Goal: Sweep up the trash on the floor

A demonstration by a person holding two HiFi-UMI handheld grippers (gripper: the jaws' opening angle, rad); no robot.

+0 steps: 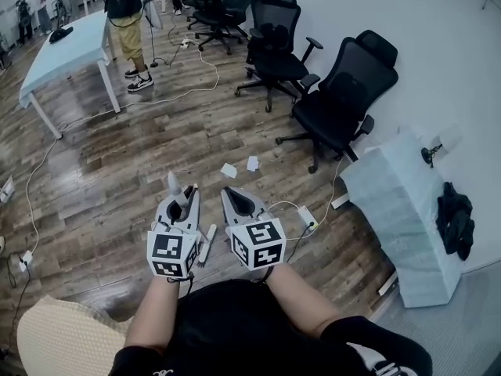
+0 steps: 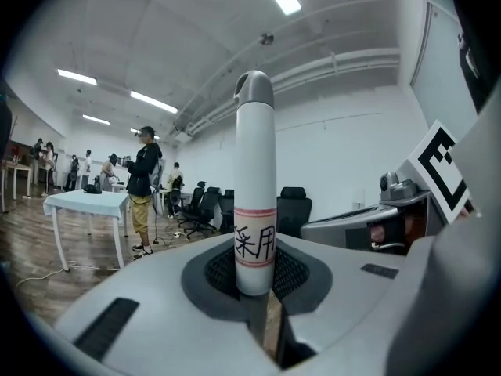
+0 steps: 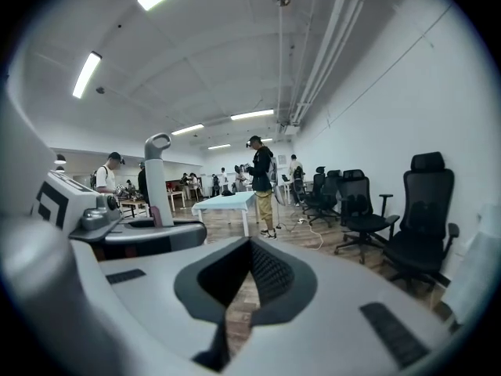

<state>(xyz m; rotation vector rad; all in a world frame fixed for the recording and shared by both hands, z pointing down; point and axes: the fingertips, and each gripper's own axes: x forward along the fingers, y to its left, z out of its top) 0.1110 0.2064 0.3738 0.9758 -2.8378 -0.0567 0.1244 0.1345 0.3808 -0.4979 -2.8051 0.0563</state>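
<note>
Two white scraps of paper (image 1: 228, 170) (image 1: 253, 163) lie on the wood floor just ahead of both grippers. My left gripper (image 1: 182, 197) (image 2: 256, 288) is shut on a white upright handle (image 2: 255, 186) that has a grey cap and a red-edged label. The same handle (image 1: 173, 183) pokes up above the left jaws in the head view, and the right gripper view has the handle (image 3: 156, 182) at its left. My right gripper (image 1: 232, 197) (image 3: 243, 288) sits close beside the left one, shut, with nothing between its jaws. What hangs below the handle is hidden by the grippers.
A power strip (image 1: 307, 218) and its white cable lie on the floor at my right. Black office chairs (image 1: 338, 104) line the wall. A cloth-covered table (image 1: 399, 202) stands at the right, a pale blue table (image 1: 70, 45) and a standing person (image 1: 125, 22) farther off.
</note>
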